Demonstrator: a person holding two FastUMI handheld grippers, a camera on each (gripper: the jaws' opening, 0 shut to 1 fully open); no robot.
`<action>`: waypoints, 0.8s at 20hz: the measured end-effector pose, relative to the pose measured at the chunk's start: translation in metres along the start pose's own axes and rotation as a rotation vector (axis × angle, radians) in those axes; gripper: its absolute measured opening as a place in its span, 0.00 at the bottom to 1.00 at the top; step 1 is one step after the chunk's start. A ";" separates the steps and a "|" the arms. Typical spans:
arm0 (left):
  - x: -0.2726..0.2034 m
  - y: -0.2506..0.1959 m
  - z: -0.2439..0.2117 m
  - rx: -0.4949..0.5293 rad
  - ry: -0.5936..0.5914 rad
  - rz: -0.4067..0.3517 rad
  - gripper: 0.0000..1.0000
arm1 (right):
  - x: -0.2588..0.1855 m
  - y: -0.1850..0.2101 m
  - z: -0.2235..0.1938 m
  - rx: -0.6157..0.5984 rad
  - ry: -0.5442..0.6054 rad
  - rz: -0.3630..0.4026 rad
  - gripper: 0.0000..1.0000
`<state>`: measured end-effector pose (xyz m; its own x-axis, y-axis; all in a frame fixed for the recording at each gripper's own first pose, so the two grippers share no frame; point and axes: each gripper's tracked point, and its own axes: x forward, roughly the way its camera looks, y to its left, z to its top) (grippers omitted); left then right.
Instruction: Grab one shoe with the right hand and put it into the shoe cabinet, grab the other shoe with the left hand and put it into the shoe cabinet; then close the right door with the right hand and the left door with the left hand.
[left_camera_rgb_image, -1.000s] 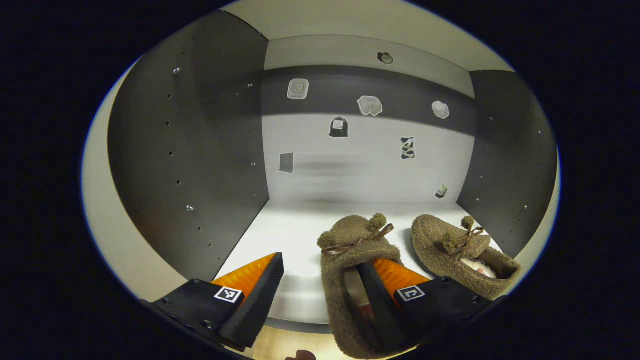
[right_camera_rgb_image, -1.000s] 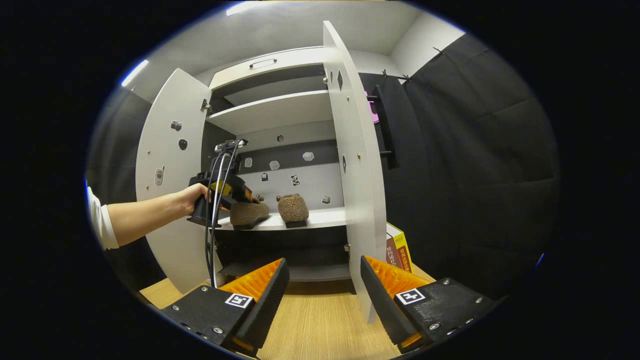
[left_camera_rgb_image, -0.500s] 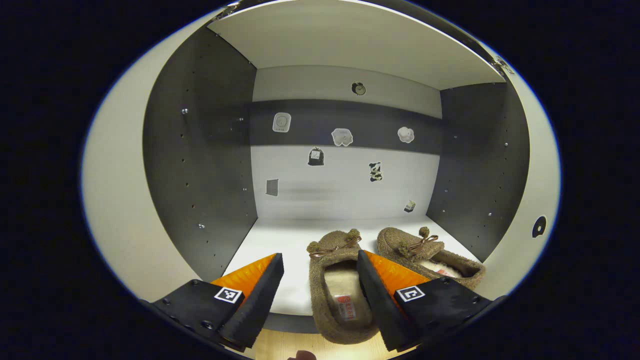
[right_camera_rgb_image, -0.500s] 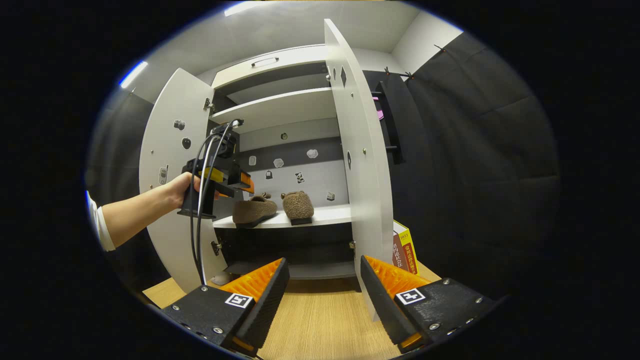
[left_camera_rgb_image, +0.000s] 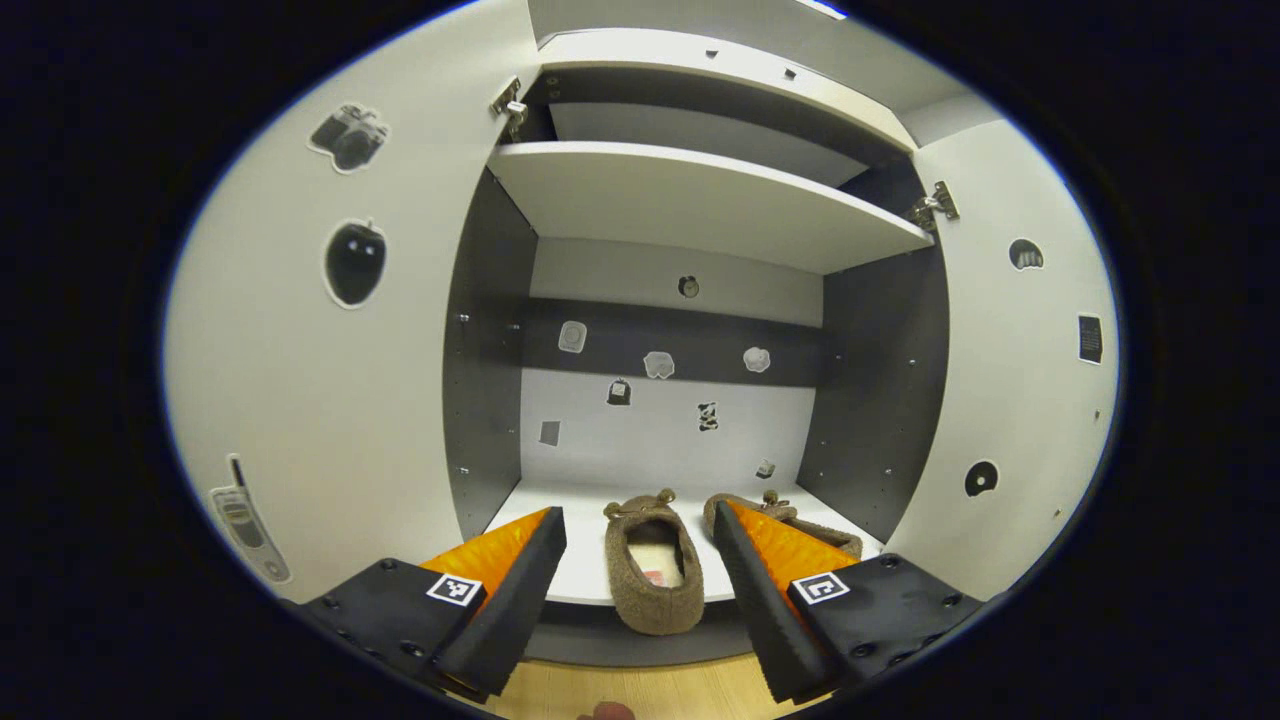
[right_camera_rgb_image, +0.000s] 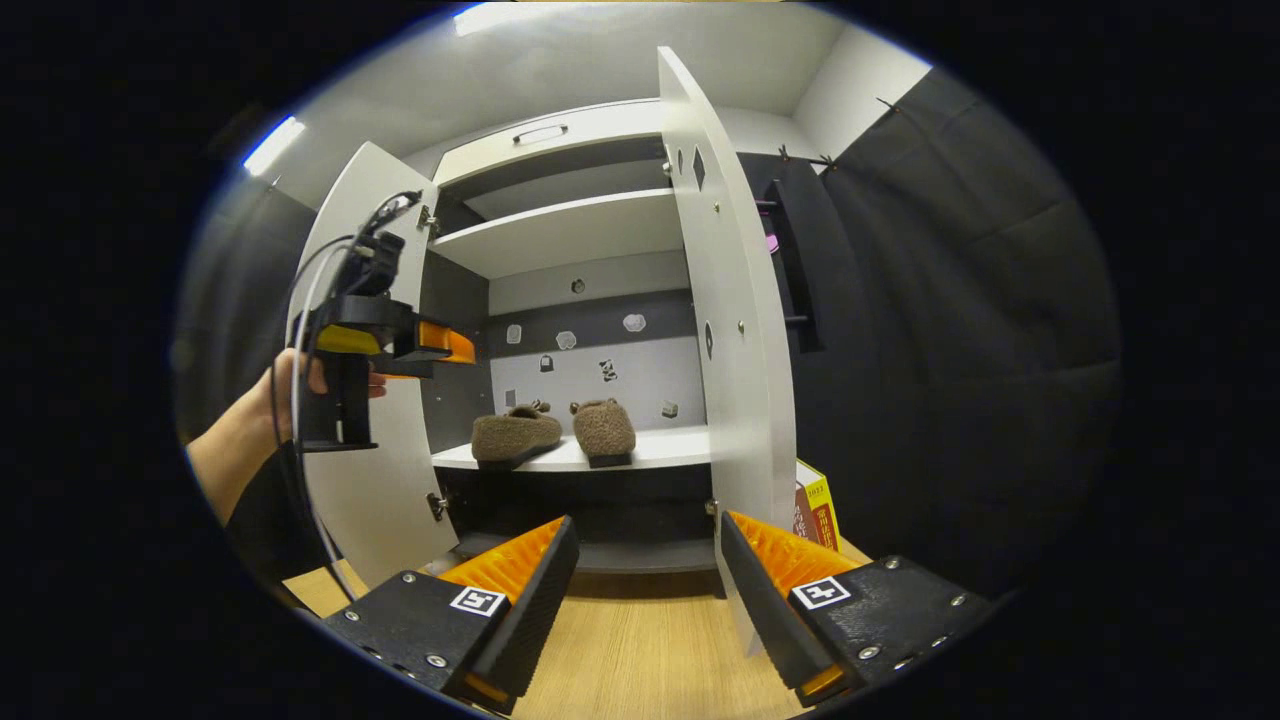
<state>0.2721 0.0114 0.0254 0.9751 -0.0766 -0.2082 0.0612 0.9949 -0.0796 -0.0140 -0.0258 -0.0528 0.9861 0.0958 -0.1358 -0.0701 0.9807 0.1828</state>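
we are looking into the tall white shoe cabinet with dark grey inner walls, and both fuzzy brown slippers with little pom-pom bows sit side by side on its white middle shelf: the left slipper points straight in with its heel hanging a little over the front edge, and the right slipper lies just beside it, partly hidden behind one finger in the left gripper view. in the right gripper view the same pair, left slipper and right slipper, rests on the shelf, close together but apparently not touching. so we judge the shoe-placing half of the task done. our left gripper hangs in front of the shelf with its fingers spread wide and nothing between them; we also see it held in a hand beside the white left door with stickers. our right gripper is spread wide too, empty, low over the light wooden floor with the bottom edge of the white right door between its fingers but not touched. both doors stand wide open, so what is left, as we read it, is closing the right door with the right gripper, then the left door with the left.
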 end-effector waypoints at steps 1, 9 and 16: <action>-0.012 0.002 -0.001 0.004 -0.008 0.003 0.96 | 0.003 0.000 0.005 -0.005 -0.011 0.003 0.89; -0.112 0.014 -0.038 0.055 -0.111 0.085 0.97 | 0.010 0.019 0.014 -0.018 -0.047 0.053 0.89; -0.174 0.010 -0.110 0.025 -0.088 0.127 0.97 | 0.009 0.039 0.002 -0.005 -0.020 0.088 0.89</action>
<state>0.0797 0.0272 -0.0467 0.9902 0.0550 -0.1284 -0.0598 0.9976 -0.0341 -0.0072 0.0125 -0.0452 0.9788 0.1786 -0.0998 -0.1577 0.9693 0.1884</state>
